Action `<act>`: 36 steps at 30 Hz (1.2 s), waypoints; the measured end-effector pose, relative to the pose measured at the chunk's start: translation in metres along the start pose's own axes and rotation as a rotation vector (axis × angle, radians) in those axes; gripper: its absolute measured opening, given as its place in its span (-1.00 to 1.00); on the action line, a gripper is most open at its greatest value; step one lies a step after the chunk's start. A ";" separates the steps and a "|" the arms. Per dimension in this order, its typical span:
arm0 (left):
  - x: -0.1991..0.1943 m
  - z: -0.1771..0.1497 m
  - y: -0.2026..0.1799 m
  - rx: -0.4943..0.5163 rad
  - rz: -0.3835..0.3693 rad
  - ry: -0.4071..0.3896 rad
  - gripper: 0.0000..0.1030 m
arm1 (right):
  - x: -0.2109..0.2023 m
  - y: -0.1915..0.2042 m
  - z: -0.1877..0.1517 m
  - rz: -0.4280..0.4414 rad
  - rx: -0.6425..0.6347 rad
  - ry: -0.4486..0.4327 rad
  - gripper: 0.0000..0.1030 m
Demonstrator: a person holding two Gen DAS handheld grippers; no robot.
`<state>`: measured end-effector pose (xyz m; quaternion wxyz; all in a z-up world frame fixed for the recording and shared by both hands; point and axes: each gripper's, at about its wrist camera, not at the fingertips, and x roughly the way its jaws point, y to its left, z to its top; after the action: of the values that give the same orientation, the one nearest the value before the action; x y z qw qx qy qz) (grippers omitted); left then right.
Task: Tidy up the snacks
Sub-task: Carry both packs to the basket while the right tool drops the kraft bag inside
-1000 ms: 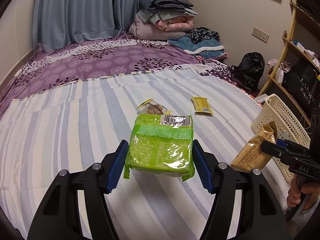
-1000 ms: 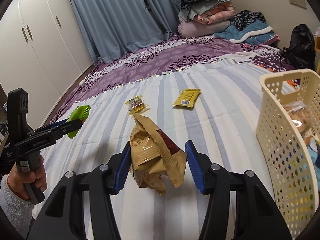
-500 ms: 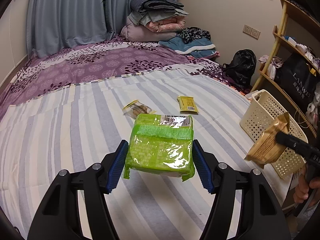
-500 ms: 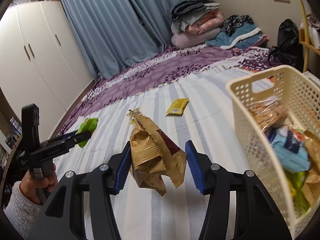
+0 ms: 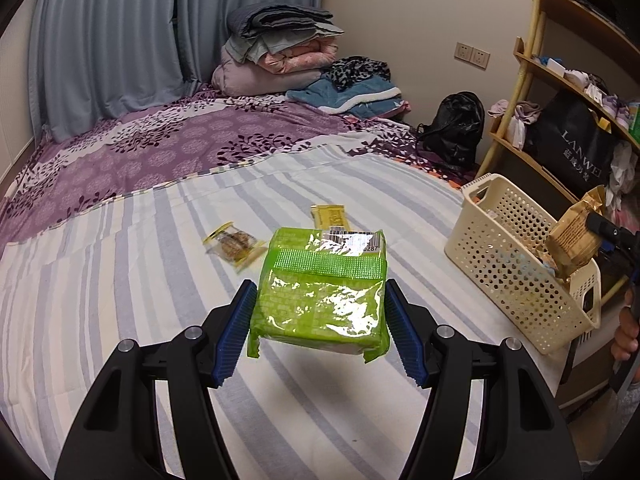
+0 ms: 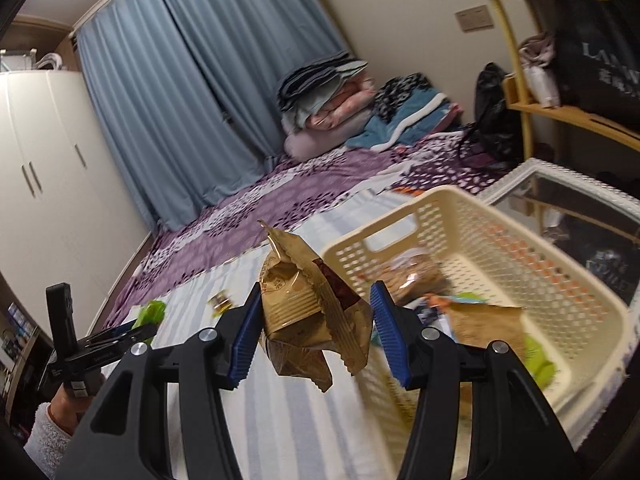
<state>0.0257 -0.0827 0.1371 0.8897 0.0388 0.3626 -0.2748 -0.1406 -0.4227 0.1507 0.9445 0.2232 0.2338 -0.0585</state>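
Left gripper (image 5: 318, 330) clamped on green packet (image 5: 322, 294) above bed (image 5: 120, 280); right gripper (image 6: 314, 330) clamped on gold bag (image 6: 308, 308) by basket (image 6: 560, 280).

Left hand-held gripper (image 5: 318, 334) clamped and angled downward, right hand-held gripper (image 6: 314, 336) clamped, raised, rolled sideways

Lighting is even, warm indoor light from overhead. The green packet (image 5: 322, 294) shows white glare on its film and casts a soft shadow onto the striped sheet (image 5: 120, 280) just beneath the jaws. The left wrist view is sharp. The right wrist view is motion-blurred, notably the basket (image 6: 500, 240) ahead (mesh holes smeared). Both views bow strongly, with black corners.
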 end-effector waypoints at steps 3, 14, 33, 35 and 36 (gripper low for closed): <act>0.000 0.005 -0.012 0.023 -0.012 -0.002 0.28 | -0.012 -0.020 -0.001 -0.051 0.018 -0.010 0.04; 0.011 0.018 -0.056 0.107 -0.070 0.002 0.28 | -0.023 -0.054 -0.025 -0.173 0.003 0.068 0.04; 0.027 0.030 -0.126 0.221 -0.163 0.021 0.28 | -0.028 -0.055 -0.029 -0.199 -0.018 0.030 0.31; 0.030 0.033 -0.137 0.234 -0.178 0.023 0.28 | -0.028 -0.057 -0.030 -0.195 -0.013 0.021 0.31; 0.032 0.035 -0.143 0.242 -0.190 0.024 0.28 | -0.028 -0.057 -0.030 -0.193 -0.009 0.017 0.31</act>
<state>-0.0079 -0.2277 0.1600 0.8441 0.1147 0.3395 -0.3988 -0.1896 -0.4603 0.1177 0.9335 0.1958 0.2625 -0.1462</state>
